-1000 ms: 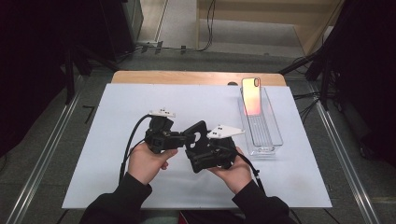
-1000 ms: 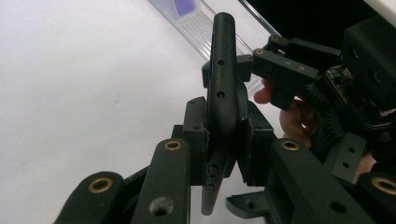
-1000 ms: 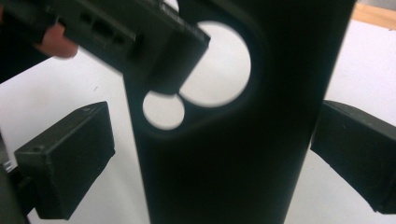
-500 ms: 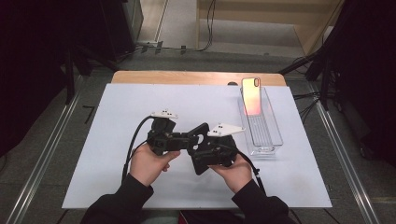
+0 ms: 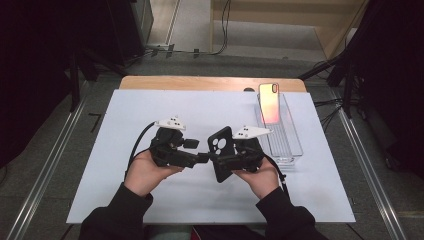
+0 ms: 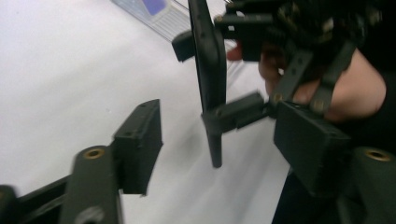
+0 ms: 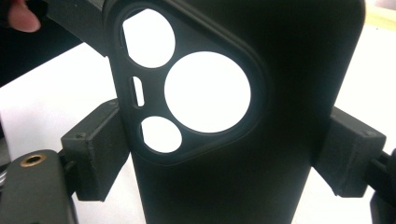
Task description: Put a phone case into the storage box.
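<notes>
Right hand-held gripper (image 5: 223,159) is clamping the black phone case (image 5: 220,152); left hand-held gripper (image 5: 202,158) is gaping, jaws just opening off it.

Left tool (image 6: 219,154) open; right tool (image 6: 224,79) grips black case (image 6: 208,60).

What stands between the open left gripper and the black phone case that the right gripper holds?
Nothing visible does. The left gripper, whose jaws have just been opening, has only bare white table showing before the phone case, which the right gripper clamps by both edges.
</notes>
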`<state>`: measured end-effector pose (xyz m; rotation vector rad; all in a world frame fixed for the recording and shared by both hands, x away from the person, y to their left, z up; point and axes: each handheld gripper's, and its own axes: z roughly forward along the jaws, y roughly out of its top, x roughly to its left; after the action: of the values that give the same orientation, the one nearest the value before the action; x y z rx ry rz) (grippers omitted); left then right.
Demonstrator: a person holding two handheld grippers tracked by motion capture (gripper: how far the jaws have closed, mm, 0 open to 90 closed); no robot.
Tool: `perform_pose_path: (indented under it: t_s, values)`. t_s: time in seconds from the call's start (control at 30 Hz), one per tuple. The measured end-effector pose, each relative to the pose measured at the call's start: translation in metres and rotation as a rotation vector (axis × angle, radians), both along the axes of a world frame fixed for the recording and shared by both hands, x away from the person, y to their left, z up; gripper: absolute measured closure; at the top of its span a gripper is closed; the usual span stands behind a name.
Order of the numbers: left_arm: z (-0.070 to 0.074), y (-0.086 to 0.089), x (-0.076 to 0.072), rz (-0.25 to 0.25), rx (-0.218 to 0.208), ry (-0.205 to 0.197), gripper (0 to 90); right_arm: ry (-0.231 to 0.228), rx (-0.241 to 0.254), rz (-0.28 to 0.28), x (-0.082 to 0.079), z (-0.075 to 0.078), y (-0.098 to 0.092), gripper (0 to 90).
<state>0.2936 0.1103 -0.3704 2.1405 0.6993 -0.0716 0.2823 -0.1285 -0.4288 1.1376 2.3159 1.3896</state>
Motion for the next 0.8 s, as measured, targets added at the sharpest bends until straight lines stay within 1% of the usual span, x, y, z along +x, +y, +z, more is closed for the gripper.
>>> perform_pose_path:
  t_s: [0.13,0.17,0.2,0.23,0.3,0.37,0.4,0.47,0.57,0.7,0.77,0.8]
  values:
    - [-0.006,0.005,-0.001,-0.035,0.017,-0.031,31.7,0.009,0.026,0.026,0.003,0.003,-0.008,12.5]
    - [-0.009,0.007,-0.001,-0.047,0.008,-0.024,31.7,0.010,0.031,0.032,0.004,0.005,-0.010,12.5]
    - [-0.010,0.008,-0.001,-0.049,0.005,-0.019,31.7,0.018,0.039,0.052,0.005,0.006,-0.013,12.5]
    - [-0.013,0.010,-0.001,-0.055,-0.010,-0.007,31.7,0.021,0.040,0.056,0.005,0.007,-0.013,12.5]
    - [-0.018,0.013,-0.001,-0.065,-0.016,-0.002,31.6,0.013,0.048,0.072,0.005,0.011,-0.017,12.5]
    - [-0.024,0.015,-0.003,-0.065,-0.003,-0.015,29.9,0.011,0.048,0.077,0.005,0.015,-0.021,12.5]
    - [-0.026,0.016,-0.003,-0.073,-0.001,-0.021,29.6,0.010,0.050,0.080,0.006,0.016,-0.022,12.5]
    - [-0.032,0.018,-0.006,-0.082,0.018,-0.034,29.6,0.011,0.040,0.083,0.006,0.019,-0.026,12.5]
    - [-0.042,0.022,-0.011,-0.086,0.028,-0.062,29.6,0.014,0.037,0.085,0.007,0.022,-0.032,12.5]
    - [-0.052,0.029,-0.016,-0.075,0.050,-0.064,29.6,0.019,0.049,0.085,0.009,0.027,-0.040,12.5]
    - [-0.057,0.033,-0.018,-0.073,0.053,-0.063,29.6,0.014,0.052,0.083,0.009,0.029,-0.043,12.5]
    - [-0.059,0.035,-0.019,-0.069,0.062,-0.065,29.6,0.014,0.048,0.084,0.009,0.030,-0.045,12.5]
